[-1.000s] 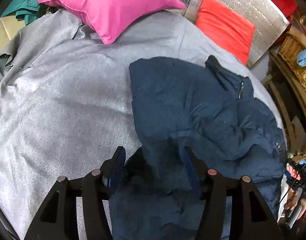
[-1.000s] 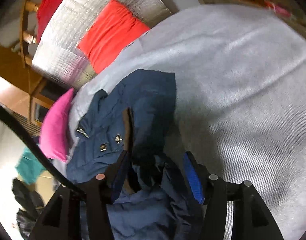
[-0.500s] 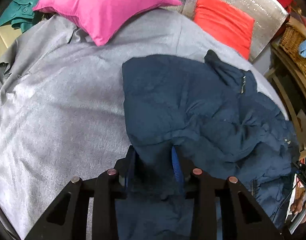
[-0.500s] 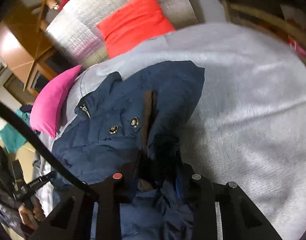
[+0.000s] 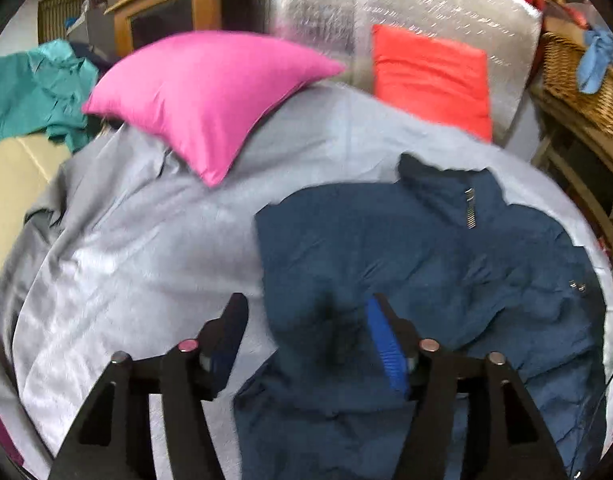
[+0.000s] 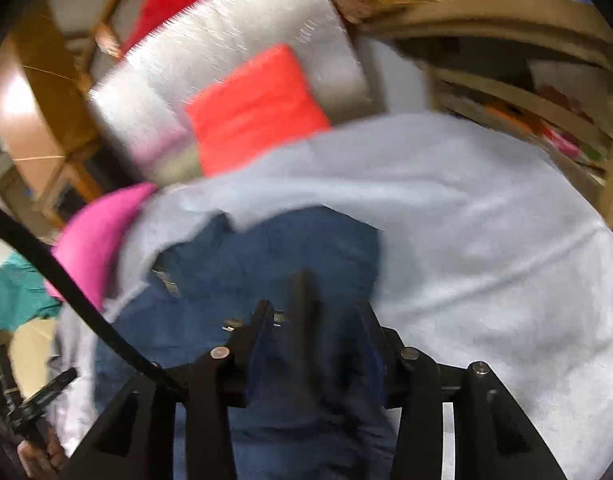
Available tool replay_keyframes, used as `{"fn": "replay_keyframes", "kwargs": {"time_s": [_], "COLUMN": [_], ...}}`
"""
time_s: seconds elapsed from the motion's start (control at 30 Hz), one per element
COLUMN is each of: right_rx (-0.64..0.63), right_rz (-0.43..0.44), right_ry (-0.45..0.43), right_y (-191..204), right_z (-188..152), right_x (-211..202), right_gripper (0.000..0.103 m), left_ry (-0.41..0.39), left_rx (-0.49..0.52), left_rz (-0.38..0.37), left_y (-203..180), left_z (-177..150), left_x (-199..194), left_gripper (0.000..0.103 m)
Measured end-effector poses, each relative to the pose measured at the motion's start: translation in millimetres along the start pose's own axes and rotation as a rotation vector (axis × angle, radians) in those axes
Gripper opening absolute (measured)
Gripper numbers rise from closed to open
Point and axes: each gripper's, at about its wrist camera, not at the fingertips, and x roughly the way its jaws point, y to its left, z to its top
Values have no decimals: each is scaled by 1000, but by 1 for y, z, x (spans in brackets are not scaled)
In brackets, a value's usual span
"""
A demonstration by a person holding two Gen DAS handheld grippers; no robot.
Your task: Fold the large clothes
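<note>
One navy jacket point(image 5: 426, 264) lies on the grey-sheeted bed point(image 5: 146, 248). Two pillows, pink point(image 5: 210, 92), red point(image 5: 430, 76). Left tool point(image 5: 306, 332) gapes wide, holding nothing; right tool point(image 6: 314, 328) spread over jacket, grip unclear.

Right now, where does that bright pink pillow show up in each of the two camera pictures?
Left wrist view: the pink pillow sits upper left of centre, lying on the grey bedspread.
Right wrist view: the pink pillow is at the left edge, half hidden behind the bedspread.
Shared landmark: the orange-red cushion against the silver panel.
</note>
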Motion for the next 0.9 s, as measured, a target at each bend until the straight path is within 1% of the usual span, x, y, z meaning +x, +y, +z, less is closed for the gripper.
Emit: {"fn": "replay_keyframes", "kwargs": {"time_s": [0.03,0.07,0.13,0.17,0.23,0.27,0.3,0.33,0.37,0.43,0.53,0.57,0.6,0.63,0.67,0.7,0.73,0.77,0.83,0.9], "right_rx": [-24,-44,-97,-108,-124,-113,-107,-109,-104,-66,-36,-34,-34,-27,-20,-11,0,5,-7,0], "right_rz": [41,59,101,107,80,69,69,67,71,114,106,93,75,51,41,46,56,62,59,83], "right_ry": [9,24,93,119,228,295,307,307,305,240,165,155,157,169,189,225,263,264,267,246], "right_y": [11,19,39,45,52,49,48,50,50,49,48,46,46,43,43,39,35,33,38,38], "right_z": [-3,-6,-17,-21,-35,-42,-45,-42,-38,-24,-8,-3,-1,0,1,-3,-8,-10,-7,-5], "right_x": [3,6,23,32,59,74,80,79,75,64,57,61,66,76,86,96,106,108,98,84], "right_gripper": [46,46,46,44,39,39,39,39,39,38,38,38,38,38,39,39,38,38,38,39], "left_ry": [-3,1,28,61,188,211,193,185,176,116,79,66,60,74,117,160,178,166,172,147], "left_rx": [14,39,91,119,153,153,155,178,200,206,140,113,86,67,55,50,44,47,89,95], "left_rz": [-10,-16,-5,14,61,67,76,92,91,59,42,39,51,76,99,102,98,104,121,111], "left_y": [-4,-11,-28,-36,-41,-42,-43,-46,-49,-49,-42,-39,-35,-32,-30,-31,-29,-30,-34,-33], "left_z": [2,4,0,-3,-17,-22,-24,-21,-18,-13,1,5,8,11,10,7,5,4,6,6], "left_x": [3,7,17,28,54,61,62,59,55,45,40,40,43,51,65,78,87,87,83,73], "left_gripper": [64,64,64,64,64,65,65,65,65,65,65,65,68,69,71,73,73,73,73,73]}}
